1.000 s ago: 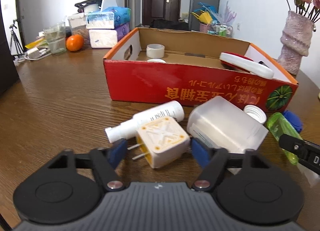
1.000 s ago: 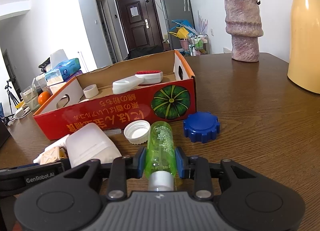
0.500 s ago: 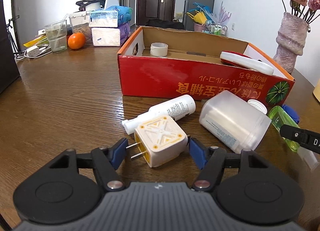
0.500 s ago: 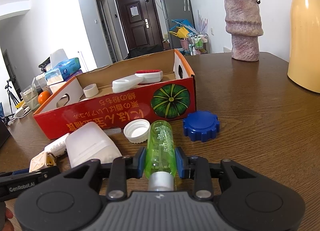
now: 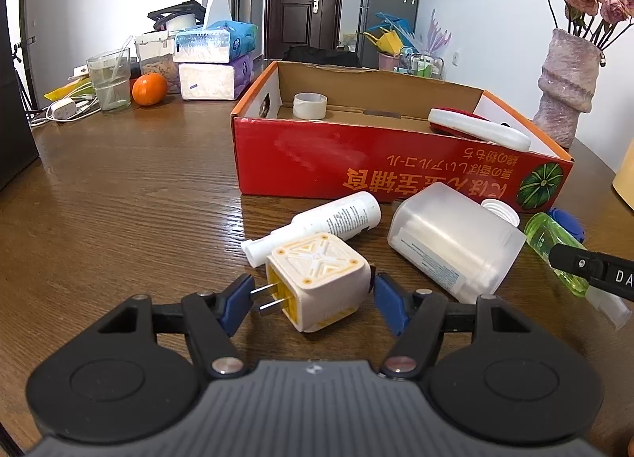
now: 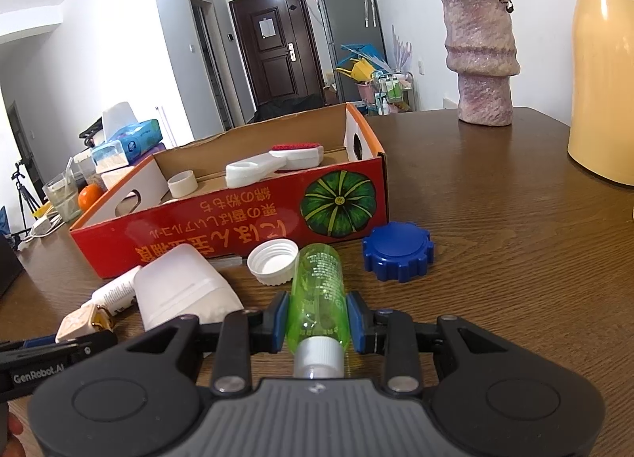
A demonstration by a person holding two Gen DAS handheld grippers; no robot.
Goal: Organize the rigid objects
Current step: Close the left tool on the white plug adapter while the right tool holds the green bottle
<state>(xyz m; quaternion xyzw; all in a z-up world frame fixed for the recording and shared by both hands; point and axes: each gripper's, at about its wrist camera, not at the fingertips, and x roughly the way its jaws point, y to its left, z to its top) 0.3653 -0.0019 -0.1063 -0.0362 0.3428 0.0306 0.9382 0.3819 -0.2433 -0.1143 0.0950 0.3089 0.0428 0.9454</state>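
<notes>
My left gripper [image 5: 313, 300] is open around a cream and yellow plug adapter [image 5: 317, 278] lying on the wooden table; its pads stand just off the adapter's sides. My right gripper [image 6: 317, 320] is shut on a green bottle [image 6: 319, 290] that lies on the table with its white cap toward me. The red cardboard box [image 5: 356, 157] stands behind, holding a tape roll [image 5: 310, 105] and a white brush [image 5: 477, 128]. A white tube [image 5: 337, 217], a frosted white container [image 5: 451, 243], a white lid [image 6: 273, 261] and a blue lid [image 6: 397, 251] lie in front of the box.
A pink vase with flowers [image 6: 481, 60] and a yellow jug [image 6: 602, 88] stand at the right. Tissue boxes [image 5: 212, 60], an orange [image 5: 149, 89], a glass [image 5: 109, 78] and cables sit at the far left of the table.
The left gripper has pulled back and up a little, so the box looks farther off; its jaws stay open around the adapter. The right gripper holds the green bottle as before.
</notes>
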